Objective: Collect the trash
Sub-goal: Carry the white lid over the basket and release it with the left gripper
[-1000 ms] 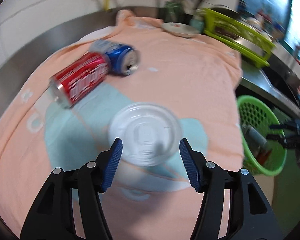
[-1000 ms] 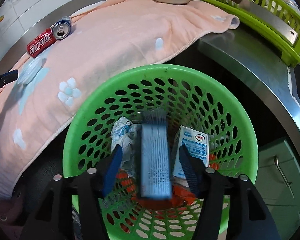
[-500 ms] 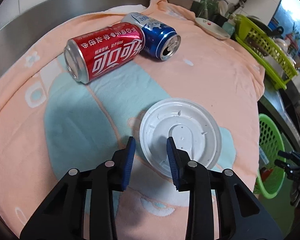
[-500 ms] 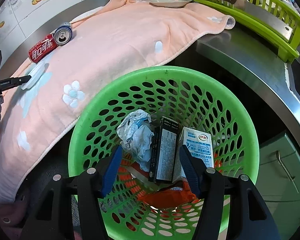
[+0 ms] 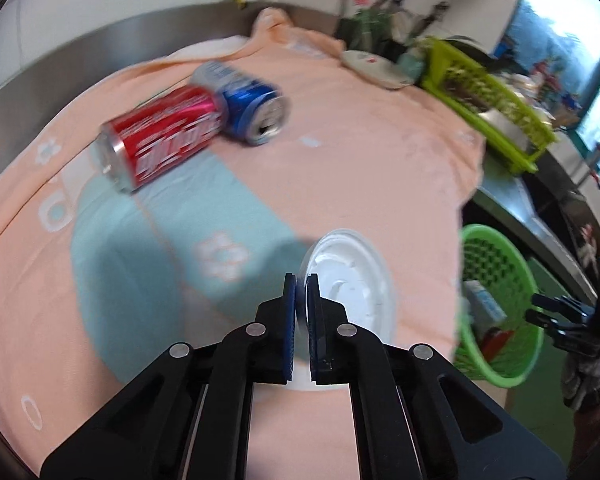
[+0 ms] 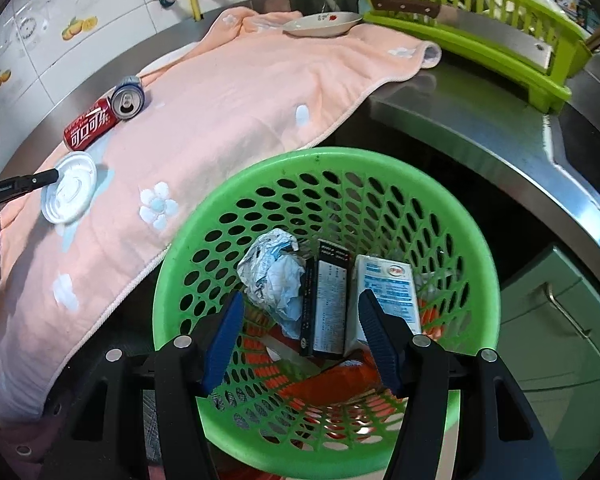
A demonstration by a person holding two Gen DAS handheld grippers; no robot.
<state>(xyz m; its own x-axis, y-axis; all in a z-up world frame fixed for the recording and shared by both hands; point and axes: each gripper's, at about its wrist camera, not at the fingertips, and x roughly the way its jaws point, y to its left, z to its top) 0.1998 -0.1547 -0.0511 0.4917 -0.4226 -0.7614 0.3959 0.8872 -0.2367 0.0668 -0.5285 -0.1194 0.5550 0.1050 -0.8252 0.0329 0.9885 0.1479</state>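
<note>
My left gripper is shut on the rim of a white plastic lid, which stands tilted up off the peach towel. Beyond it lie a red cola can and a blue can, touching each other. In the right wrist view the lid hangs from the left gripper at the far left. My right gripper hovers open over the green basket, nothing between its fingers. Inside lie crumpled paper, a dark carton and a white-blue carton.
The towel drapes over a steel counter. A plate rests at its far edge. A green dish rack with a knife stands at the back right. A cabinet door is right of the basket.
The left gripper closed from wide open onto the lid's rim and tipped the lid up off the towel. A carton fell from between the right fingers into the basket.
</note>
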